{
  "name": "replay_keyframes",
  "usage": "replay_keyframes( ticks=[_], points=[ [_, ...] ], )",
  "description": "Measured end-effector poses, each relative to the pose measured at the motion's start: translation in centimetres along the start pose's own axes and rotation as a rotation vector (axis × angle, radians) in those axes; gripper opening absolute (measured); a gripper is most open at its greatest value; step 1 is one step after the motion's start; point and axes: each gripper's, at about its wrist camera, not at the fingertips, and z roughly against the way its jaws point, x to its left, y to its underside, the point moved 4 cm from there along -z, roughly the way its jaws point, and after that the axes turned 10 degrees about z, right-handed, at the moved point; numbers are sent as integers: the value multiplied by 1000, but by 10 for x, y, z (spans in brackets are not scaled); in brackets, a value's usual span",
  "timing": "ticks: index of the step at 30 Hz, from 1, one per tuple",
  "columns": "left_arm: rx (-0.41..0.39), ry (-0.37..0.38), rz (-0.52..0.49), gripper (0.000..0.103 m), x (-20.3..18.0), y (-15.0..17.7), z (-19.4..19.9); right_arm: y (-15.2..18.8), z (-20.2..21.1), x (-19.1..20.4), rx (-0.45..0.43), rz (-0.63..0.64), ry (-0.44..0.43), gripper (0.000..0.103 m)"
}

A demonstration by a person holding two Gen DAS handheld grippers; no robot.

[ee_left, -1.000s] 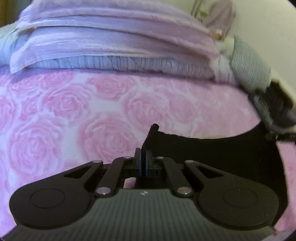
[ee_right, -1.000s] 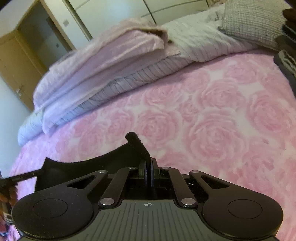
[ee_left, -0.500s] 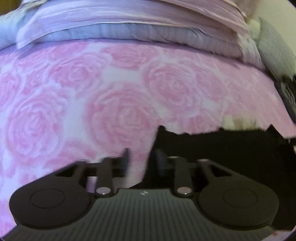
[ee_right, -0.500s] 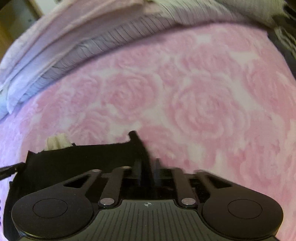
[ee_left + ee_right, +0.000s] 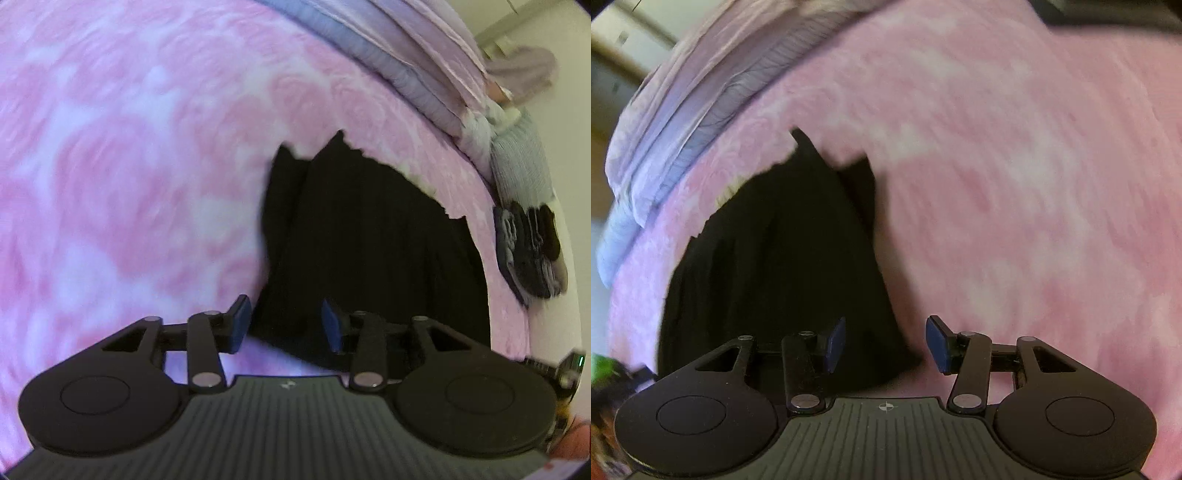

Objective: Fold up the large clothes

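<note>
Lying flat on the pink rose-patterned bedspread (image 5: 129,166), the black garment (image 5: 362,240) spreads away from both tools. The left gripper (image 5: 286,325) has its jaws opening, blue pads clear of the cloth, with the garment's near left edge showing in the gap between them. The right gripper (image 5: 884,345) is opening too, the garment's near right edge under its gap, nothing pinched. Folded lilac bedding (image 5: 424,70) lies along the far side, and a dark folded pile (image 5: 528,247) sits at far right.
</note>
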Motion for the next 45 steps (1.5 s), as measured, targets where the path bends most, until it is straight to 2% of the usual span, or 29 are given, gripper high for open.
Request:
replay_keyframes(
  ticks=[4, 6, 7, 8, 9, 12, 14, 15, 18, 19, 21, 22, 23, 26, 30, 31, 32, 34, 37, 38, 40, 42, 43, 44, 45],
  points=[
    [-33, 5, 118, 39, 16, 15, -7, 20, -2, -14, -43, -167, -72, 45],
    [-49, 15, 142, 29, 20, 16, -12, 25, -8, -19, -91, -245, -111, 45],
    [-60, 21, 150, 11, 21, 16, -14, 25, -11, -21, -114, -277, -132, 45],
    [-73, 12, 145, 7, 22, 15, -15, 25, -13, -23, -137, -309, -154, 30],
    [-87, 8, 133, 6, 21, 15, -15, 24, -15, -23, -155, -320, -159, 2],
    [-159, -26, 51, 5, 14, 11, -5, 17, -2, -17, -224, -279, -106, 1],
    [-170, -35, 26, 6, 14, 11, -2, 12, 6, -13, -252, -240, -75, 1],
    [-161, -43, 25, 6, 18, 12, -5, 12, 4, -14, -234, -235, -63, 1],
    [-107, -139, -74, 10, 15, 21, -26, 13, -15, -13, -164, -202, 11, 4],
    [-110, -173, -120, 14, 9, 23, -28, 12, -18, -10, -144, -187, 27, 6],
    [-110, -188, -140, 20, 3, 21, -22, 6, -15, 1, -106, -113, 90, 26],
    [-111, -188, -130, 26, 4, 18, -17, 3, -10, 6, -108, -68, 129, 31],
    [-115, -190, -124, 27, 4, 16, -13, 1, -4, 11, -120, -22, 165, 36],
    [-147, -178, -115, 27, 3, 0, 3, -13, 14, 21, -181, 57, 238, 40],
    [-182, -115, -172, 32, -23, -37, -6, -45, 4, 35, -242, 116, 161, 40],
    [-191, -92, -178, 36, -31, -49, -13, -54, 0, 38, -251, 131, 138, 40],
    [-191, -66, -179, 45, -40, -63, -24, -67, -10, 43, -262, 149, 118, 40],
    [-203, -24, -176, 50, -56, -87, -45, -89, -33, 50, -253, 164, 91, 40],
    [-157, 30, -143, 59, -73, -117, -82, -117, -64, 59, -244, 156, 68, 40],
    [-134, 34, -130, 63, -76, -124, -95, -124, -75, 59, -231, 156, 65, 40],
    [-92, 9, -131, 63, -80, -135, -119, -130, -87, 61, -219, 172, 75, 40],
    [-45, 1, -143, 58, -82, -139, -139, -135, -95, 62, -219, 186, 75, 40],
    [-22, 7, -151, 38, -83, -138, -147, -137, -98, 63, -218, 188, 58, 40],
    [-6, 26, -170, 2, -84, -136, -151, -137, -103, 63, -213, 188, 33, 26],
    [-8, 29, -200, 2, -86, -134, -153, -138, -105, 65, -215, 201, 22, 1]
  ],
)
